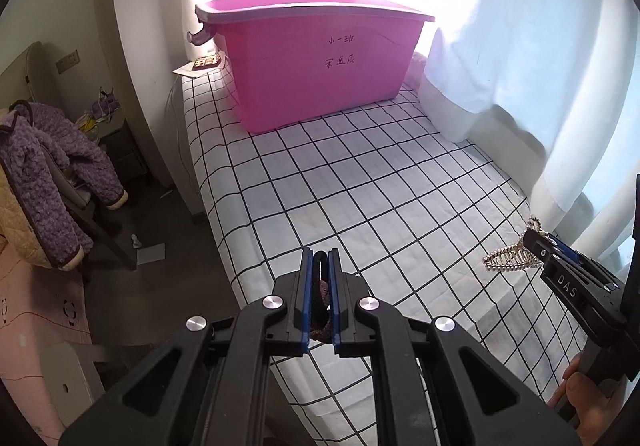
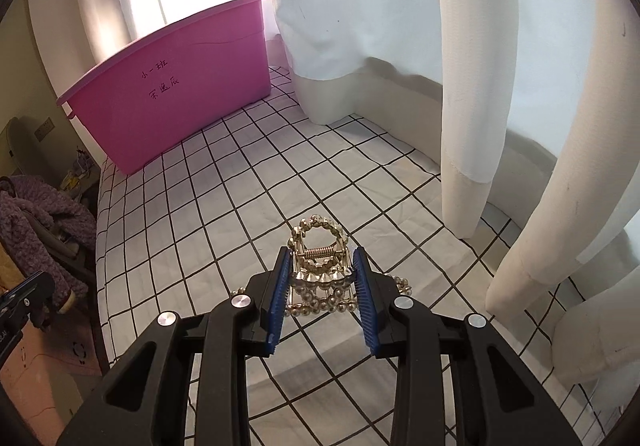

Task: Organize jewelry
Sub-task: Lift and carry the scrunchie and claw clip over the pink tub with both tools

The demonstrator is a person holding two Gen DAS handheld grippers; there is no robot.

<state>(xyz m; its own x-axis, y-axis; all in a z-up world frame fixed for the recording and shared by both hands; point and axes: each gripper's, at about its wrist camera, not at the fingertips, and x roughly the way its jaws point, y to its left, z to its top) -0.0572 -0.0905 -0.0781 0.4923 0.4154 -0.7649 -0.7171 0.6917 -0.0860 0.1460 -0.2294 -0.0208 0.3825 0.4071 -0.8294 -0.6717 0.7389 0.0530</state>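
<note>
My left gripper [image 1: 321,258] is shut on a dark hair tie [image 1: 320,286] with a purple-brown patterned part, held above the near edge of the checked sheet [image 1: 360,186]. My right gripper [image 2: 320,258] is shut on a gold pearl-studded hair claw [image 2: 320,270], held above the sheet; the claw also shows in the left wrist view [image 1: 508,258] at the right gripper's tip [image 1: 532,242]. A pink plastic bin [image 1: 316,58] with handwritten characters stands at the far end of the sheet, and it shows in the right wrist view [image 2: 176,94].
White curtains [image 2: 472,86] hang along the right side, touching the sheet. A chair with a purple fleece garment [image 1: 44,174] stands left of the bed, on a dark floor with paper scraps [image 1: 150,252]. A booklet [image 1: 204,64] lies behind the bin.
</note>
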